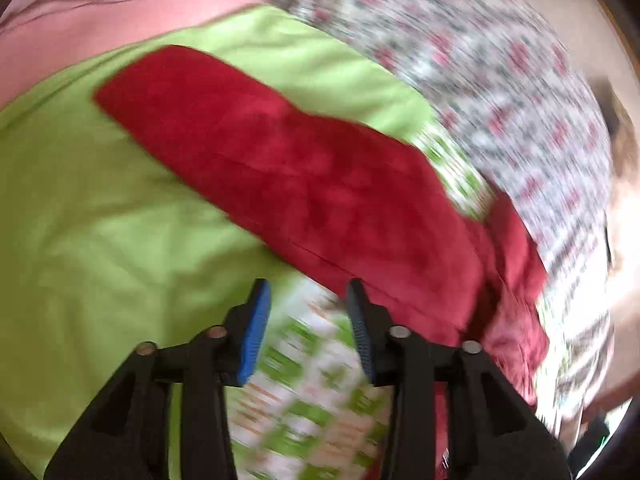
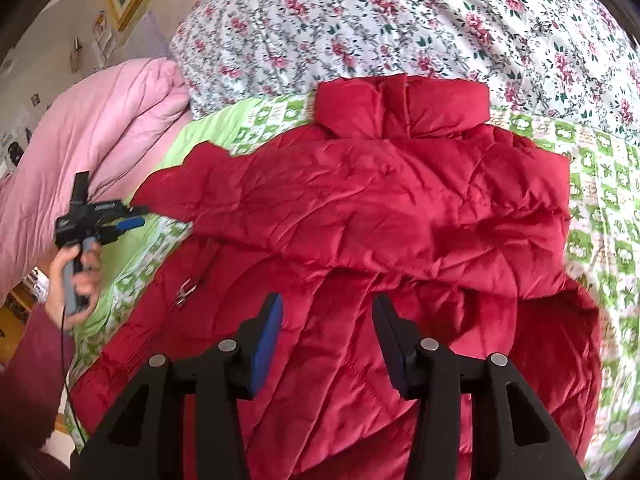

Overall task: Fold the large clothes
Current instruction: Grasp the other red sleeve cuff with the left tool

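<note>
Tools: my left tool [image 1: 308,292] and right tool [image 2: 326,304] gape, holding nothing.
Risk: folded sleeve [image 2: 320,200] may slide off the slick red jacket [image 2: 360,360].

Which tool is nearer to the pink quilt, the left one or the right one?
Left. The left tool hangs just beside the pink quilt; the right tool is over the red jacket, farther away.

Red jacket [image 2: 360,216] (hem cut off)

The red quilted puffer jacket [image 2: 360,216] lies on the green patterned bedsheet [image 2: 600,200]. Behind the jacket sits the floral duvet [image 2: 400,20]; to its left, the pink quilted blanket [image 2: 92,128].
</note>
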Tool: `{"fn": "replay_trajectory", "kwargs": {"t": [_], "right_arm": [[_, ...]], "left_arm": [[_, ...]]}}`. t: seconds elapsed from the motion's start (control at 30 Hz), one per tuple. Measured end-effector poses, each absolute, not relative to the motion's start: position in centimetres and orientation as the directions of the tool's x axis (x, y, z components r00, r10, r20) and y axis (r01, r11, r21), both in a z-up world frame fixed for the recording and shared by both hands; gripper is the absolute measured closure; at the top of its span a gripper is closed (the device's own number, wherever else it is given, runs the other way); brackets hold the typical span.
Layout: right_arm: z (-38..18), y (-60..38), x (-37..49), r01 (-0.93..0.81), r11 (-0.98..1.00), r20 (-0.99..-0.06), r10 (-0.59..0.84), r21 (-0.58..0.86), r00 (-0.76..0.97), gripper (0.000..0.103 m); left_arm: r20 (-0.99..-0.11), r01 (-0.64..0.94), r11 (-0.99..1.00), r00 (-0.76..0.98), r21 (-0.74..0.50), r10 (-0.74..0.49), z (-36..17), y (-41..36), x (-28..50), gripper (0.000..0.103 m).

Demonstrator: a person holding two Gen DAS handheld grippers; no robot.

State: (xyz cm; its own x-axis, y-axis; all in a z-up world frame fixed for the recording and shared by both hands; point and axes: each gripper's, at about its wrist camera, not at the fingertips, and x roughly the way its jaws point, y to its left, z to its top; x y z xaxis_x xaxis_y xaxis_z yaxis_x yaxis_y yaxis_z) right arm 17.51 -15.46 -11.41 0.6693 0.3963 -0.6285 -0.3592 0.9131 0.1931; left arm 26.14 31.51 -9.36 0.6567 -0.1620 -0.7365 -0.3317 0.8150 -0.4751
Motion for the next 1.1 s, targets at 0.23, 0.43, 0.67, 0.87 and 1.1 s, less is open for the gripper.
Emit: {"fn": "replay_trajectory", "kwargs": {"t": [0.23,0.43,0.67,0.87,1.1], "right_arm": [[-12.0,-15.2,15.8,-0.378,0.899,-0.623,0.428,0.22,0.655,0.055],[-12.4,-15.6,15.4,-0.357,0.901,-0.623,0.43,0.246,0.653,0.055],[-12.5,-16.4,14.9,-0.334,0.907,-0.621,0.419,0.255,0.663,0.055],[-12.9,-17.0,14.6,-0.316,0.912,-0.625,0.41,0.262,0.665,0.055],[-13.0,-17.7,14.6,-0.301,0.912,-0.618,0.411,0.28,0.67,0.055]], "left_arm": [[-0.731,-0.474,0.678,0.667,-0.563,-0.141,-12.2,38.5,28.2,0.062],[-0.698,-0.485,0.628,0.704,-0.609,-0.134,-13.2,40.1,30.2,0.04],[-0.669,-0.494,0.579,0.733,-0.649,-0.123,-13.5,41.4,32.1,0.04],[-0.67,-0.488,0.607,0.736,-0.627,-0.101,-13.0,41.2,32.6,0.057],[-0.643,-0.435,0.667,0.761,-0.604,-0.087,-11.1,40.3,31.7,0.096]]}}
